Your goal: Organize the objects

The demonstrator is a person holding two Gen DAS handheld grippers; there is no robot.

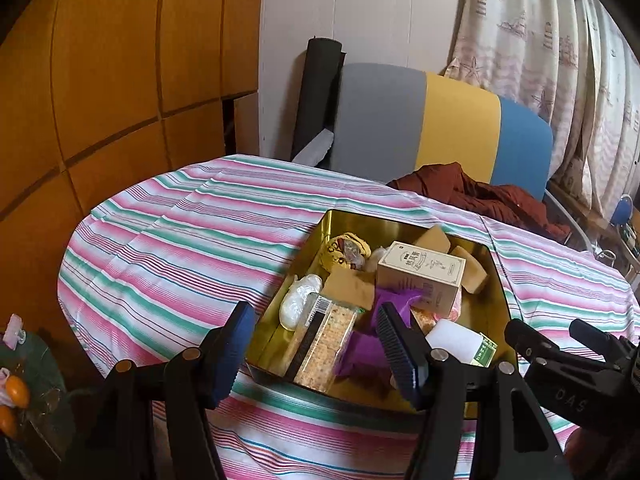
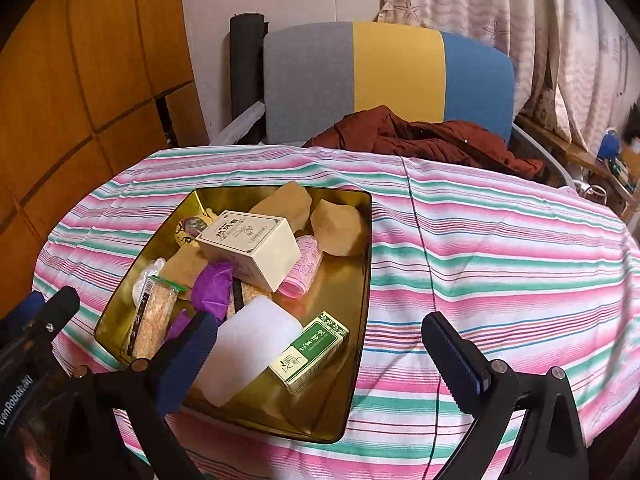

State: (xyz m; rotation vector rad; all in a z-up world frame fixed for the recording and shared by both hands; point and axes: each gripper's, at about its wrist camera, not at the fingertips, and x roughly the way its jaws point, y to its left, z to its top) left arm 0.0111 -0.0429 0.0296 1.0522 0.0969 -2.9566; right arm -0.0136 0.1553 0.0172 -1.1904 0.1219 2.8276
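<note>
Gold rectangular metal tin (image 2: 362, 280) sits on the striped pink, green and white cloth-covered surface (image 2: 500, 248), toward the left half as the right wrist view shows it. It holds everything visible that could be sorted; no loose item lies on the cloth around it.

Contents, piled, no order apparent:
- cream cardboard box with dark printed lettering (image 2: 250, 246), lying on top of the heap near the middle
- green-and-white small carton (image 2: 310, 350), near corner
- white translucent soft block (image 2: 250, 354), touching the carton
- clear packet of orange-speckled crackers (image 1: 326, 346), along the tin's left wall
- crumpled purple wrapper (image 2: 212, 290)
- two tan sponge-like blocks (image 2: 340, 226) at the far end
- pink printed roll (image 2: 304, 266), partly under the cream box

Progress, judged: collection into the tin looks finished or nearly so; arranging inside it is not done, as items overlap and lean.

Orientation: the tin's long axis runs from the near edge of the surface away toward the grey, yellow and blue chair back (image 2: 392, 76), slightly skewed leftward. The cream box lies across that axis at an angle; the carton's long axis runs diagonally, toward the tin's near-left.

Left tongs (image 1: 316, 354): apart, empty, hovering over the tin's near-left part. Right tongs (image 2: 320, 364): apart, empty, above the near-right corner, one finger over the bare cloth.
</note>
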